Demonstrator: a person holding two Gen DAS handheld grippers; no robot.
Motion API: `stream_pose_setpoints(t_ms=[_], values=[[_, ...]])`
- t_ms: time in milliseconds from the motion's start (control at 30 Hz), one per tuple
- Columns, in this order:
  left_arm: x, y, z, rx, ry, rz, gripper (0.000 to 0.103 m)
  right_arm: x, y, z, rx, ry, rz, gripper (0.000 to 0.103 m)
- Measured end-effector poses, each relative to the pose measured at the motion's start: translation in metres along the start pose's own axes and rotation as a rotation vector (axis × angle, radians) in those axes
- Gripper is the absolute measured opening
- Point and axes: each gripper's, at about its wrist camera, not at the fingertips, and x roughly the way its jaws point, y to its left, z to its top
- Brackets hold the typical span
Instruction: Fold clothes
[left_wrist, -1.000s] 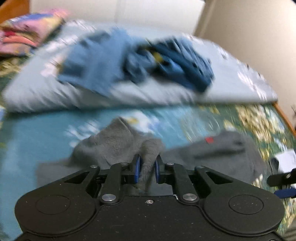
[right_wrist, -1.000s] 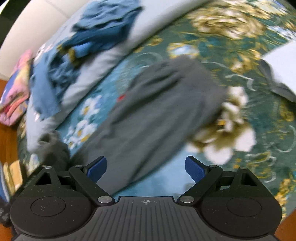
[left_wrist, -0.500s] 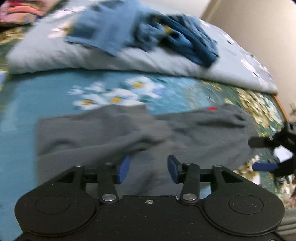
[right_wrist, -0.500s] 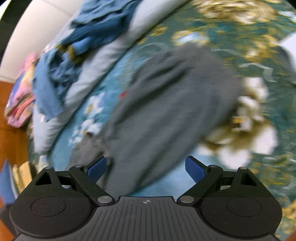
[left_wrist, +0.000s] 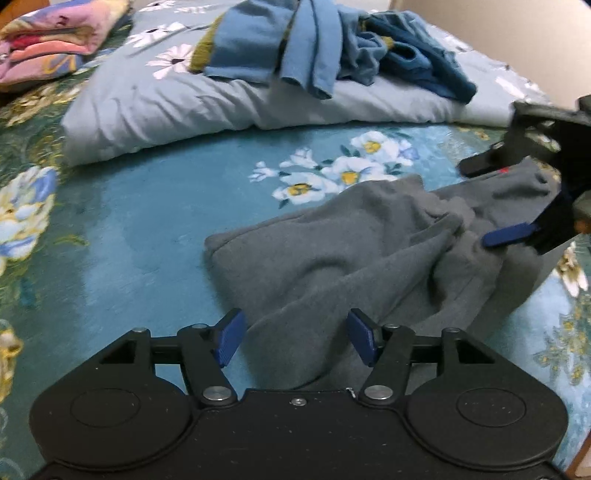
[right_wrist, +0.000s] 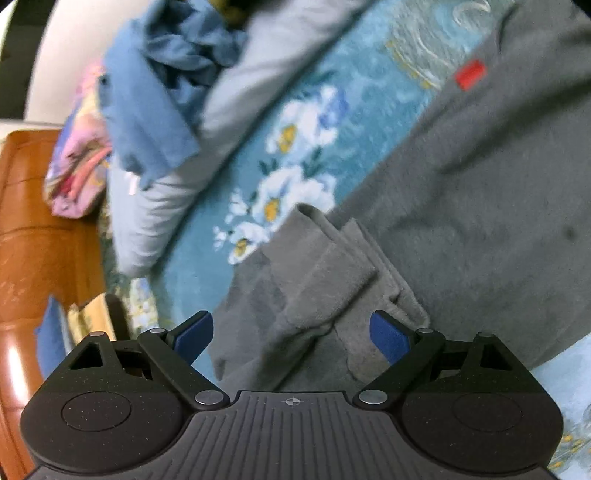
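Left wrist view: grey garment (left_wrist: 362, 254) is seen lying rumpled on the bed (left_wrist: 140, 229), both left claw (left_wrist: 295, 341) and right claw (right_wrist: 291, 338) spread wide and empty over it; soft, floppy fleece, probably best pinched at a thick folded edge.

My left claw (left_wrist: 295, 341) body hides the near end of the grey garment (left_wrist: 369, 251); can't see where that hem ends. My right claw (left_wrist: 517, 206) is cut off by the right edge in the left wrist view, only one blue pad plain, the other finger blurred dark. Right wrist view: garment runs off the right edge, blue clothes pile (right_wrist: 162, 74) smeared and cropped at top, pink folded bedding (right_wrist: 74, 155) blurry. Items by the wooden frame (right_wrist: 44, 229) at lower left too blurred to tell.
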Motion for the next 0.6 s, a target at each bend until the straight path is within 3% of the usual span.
stream_pose_setpoints(t_ms=[67, 200, 300, 367, 433, 467, 533, 600], values=[[0.006, 0.002, 0.001, 0.030, 0.006, -0.034, 0.065, 0.014, 0.007, 0.000, 0.021, 0.012, 0.008, 0.091], [0.017, 0.006, 0.004, 0.091, 0.019, -0.103, 0.066, 0.027, 0.012, -0.002, 0.044, -0.006, -0.003, 0.066], [0.026, 0.009, 0.006, 0.137, 0.029, -0.154, 0.065, 0.033, 0.014, -0.002, 0.041, -0.043, -0.038, 0.053], [0.029, 0.012, 0.007, 0.118, 0.041, -0.184, 0.061, 0.036, 0.013, -0.001, 0.049, -0.057, -0.068, 0.040], [0.029, 0.014, 0.007, 0.107, 0.044, -0.204, 0.042, 0.034, 0.010, -0.002, 0.056, -0.081, -0.069, 0.016], [0.028, 0.015, 0.007, 0.110, 0.046, -0.203, 0.038, 0.032, 0.010, -0.003, 0.055, -0.093, -0.054, 0.010], [0.024, 0.017, 0.006, 0.120, 0.052, -0.202, 0.019, 0.024, 0.016, -0.006, 0.010, -0.119, -0.028, 0.006], [0.017, 0.019, 0.004, 0.129, 0.053, -0.210, 0.014, 0.012, 0.028, -0.011, -0.063, -0.151, -0.012, 0.005]])
